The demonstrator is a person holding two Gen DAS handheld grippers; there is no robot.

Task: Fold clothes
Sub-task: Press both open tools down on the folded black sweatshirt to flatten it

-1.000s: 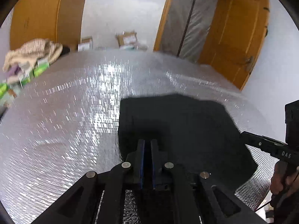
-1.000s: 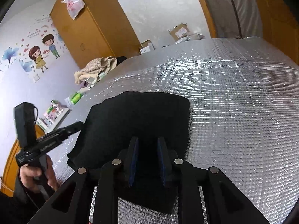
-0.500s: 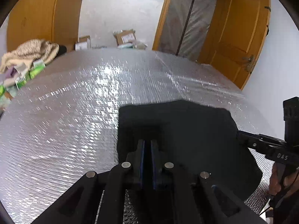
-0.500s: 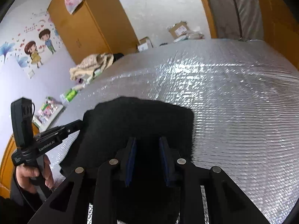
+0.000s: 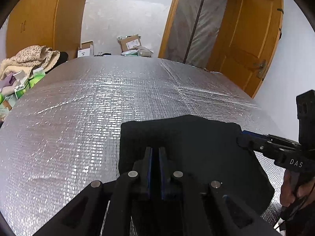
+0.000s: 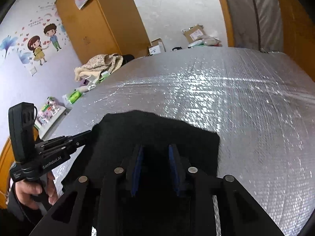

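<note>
Black garment (image 5: 196, 147) is spread on the silver foil-covered table (image 5: 78, 118), pinched at its left part by the closed left hand-held gripper (image 5: 155, 151) and overlapped at its right part by the right hand-held gripper (image 6: 155, 153), whose jaws are parted.

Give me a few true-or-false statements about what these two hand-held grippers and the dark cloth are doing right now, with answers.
1. The black fabric garment lies on a shiny silver quilted foil surface. True.
2. The left hand-held gripper has its blue-padded fingers spread wide. False: they are nearly closed, with only a thin gap.
3. The right hand-held gripper has a clear gap between its fingers. True.
4. The garment is bright red. False: it is black.
5. A beige blanket is heaped beyond the foil's edge. True.
</note>
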